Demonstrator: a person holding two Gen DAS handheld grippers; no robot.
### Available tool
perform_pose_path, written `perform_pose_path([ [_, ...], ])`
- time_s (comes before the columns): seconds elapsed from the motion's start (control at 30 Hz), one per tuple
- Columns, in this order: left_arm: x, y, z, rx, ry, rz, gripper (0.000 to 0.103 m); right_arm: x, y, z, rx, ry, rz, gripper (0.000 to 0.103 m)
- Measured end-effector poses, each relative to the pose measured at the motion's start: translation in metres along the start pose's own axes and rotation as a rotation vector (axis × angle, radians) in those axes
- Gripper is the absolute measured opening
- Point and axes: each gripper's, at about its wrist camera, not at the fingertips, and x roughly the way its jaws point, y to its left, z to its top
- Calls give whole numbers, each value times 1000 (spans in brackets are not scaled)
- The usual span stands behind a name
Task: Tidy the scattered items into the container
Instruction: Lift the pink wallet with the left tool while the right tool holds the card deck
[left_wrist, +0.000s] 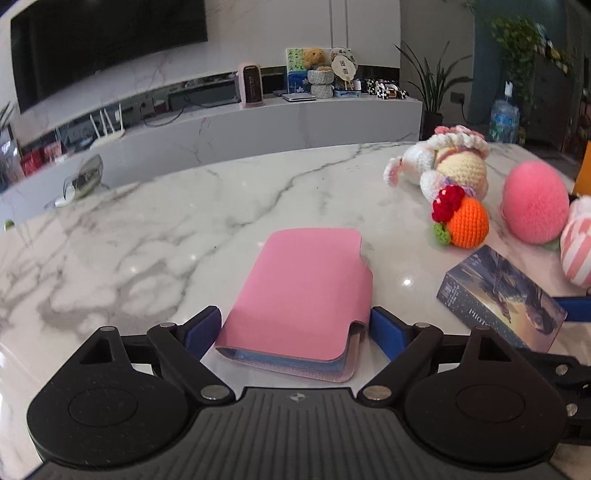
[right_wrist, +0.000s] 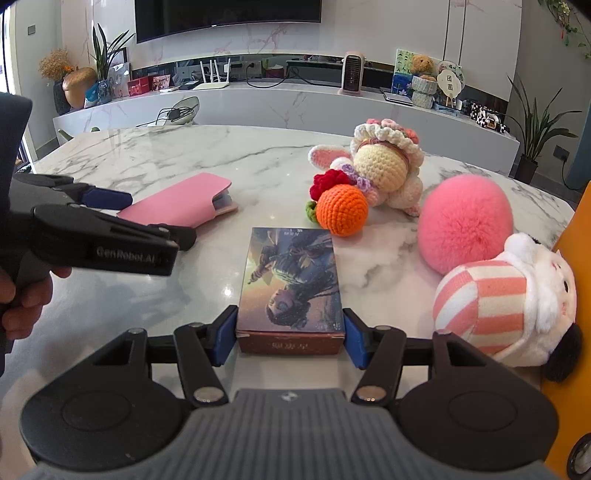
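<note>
A pink card holder (left_wrist: 299, 291) lies flat on the marble table (left_wrist: 147, 229). My left gripper (left_wrist: 293, 330) is open, with a blue pad on each side of the holder's near end and a thin gap at both. In the right wrist view the pink card holder (right_wrist: 177, 206) lies at the left, with the left gripper (right_wrist: 147, 218) around it. A box with a painted figure (right_wrist: 291, 284) rests on the table, and my right gripper (right_wrist: 290, 339) is shut on its near end, both pads against its sides. The same box (left_wrist: 498, 295) shows at the right of the left wrist view.
A crocheted doll (right_wrist: 384, 166), a crocheted orange (right_wrist: 341, 208), a pink fluffy ball (right_wrist: 463, 223) and a pink-striped plush (right_wrist: 506, 302) lie to the right. An orange-sided object (right_wrist: 576, 229) stands at the table's right edge. A hand (right_wrist: 22, 299) holds the left gripper's handle.
</note>
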Motion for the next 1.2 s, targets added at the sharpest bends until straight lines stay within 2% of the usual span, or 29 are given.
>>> perform_pose_path([
  [0.13,-2,3,-2,-40,8,-12,101,0,0,0,0,-2,-1,62],
  [0.53,-23,-10,-7,-80,31,10,96,-3,-1,1,1,18,5,60],
  [0.83,-70,-21,-19,-111,9,55,94,-12,-8,-4,50,36,-15,60],
  [1.2,-118,-43,-32,-91,1,36,93,-47,-7,-17,109,43,-17,60],
])
